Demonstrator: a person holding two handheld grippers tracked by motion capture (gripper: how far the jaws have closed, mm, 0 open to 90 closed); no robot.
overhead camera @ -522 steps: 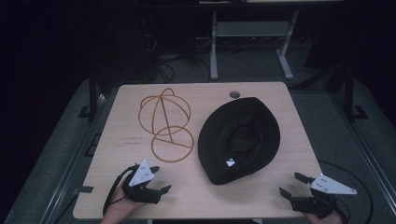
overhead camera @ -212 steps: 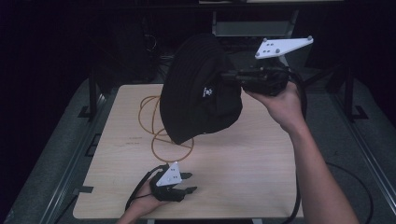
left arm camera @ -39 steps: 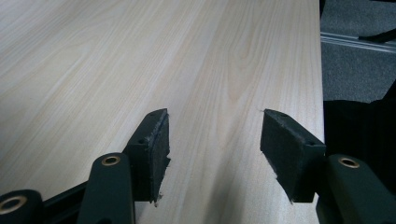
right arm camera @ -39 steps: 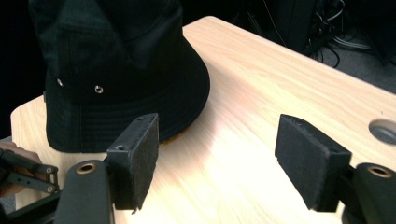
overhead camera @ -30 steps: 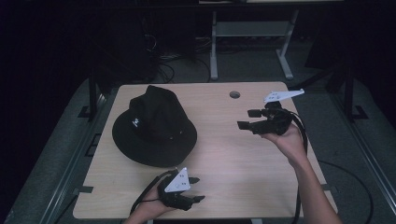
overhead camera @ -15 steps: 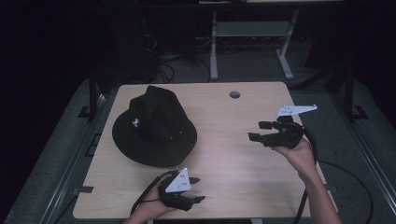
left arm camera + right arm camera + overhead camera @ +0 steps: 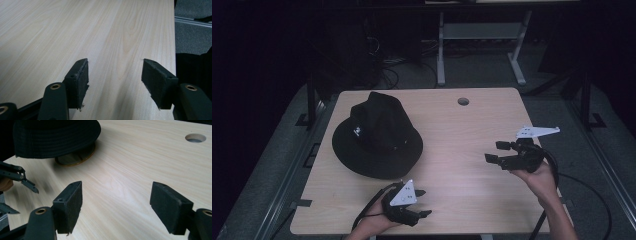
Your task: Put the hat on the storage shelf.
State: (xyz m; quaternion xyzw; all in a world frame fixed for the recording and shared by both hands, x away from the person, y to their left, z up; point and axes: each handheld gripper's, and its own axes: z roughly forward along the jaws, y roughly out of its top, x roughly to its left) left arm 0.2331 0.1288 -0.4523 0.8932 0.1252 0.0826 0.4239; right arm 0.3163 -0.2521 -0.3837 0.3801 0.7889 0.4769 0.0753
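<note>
Hat (image 7: 377, 135) with small unreadable white logo

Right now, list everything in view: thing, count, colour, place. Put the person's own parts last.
hat: one, black, left half of the table, brim up on a stand
wire stand: one, orange-gold ring under the brim
table: one, light wood, centre
cable hole: one, far edge of the table
metal frame: one, grey, on the floor beyond the table
left hand-held gripper: one, black, near edge, open, nothing between its pads
right hand-held gripper: one, black, right side, open, nothing between its pads
</note>
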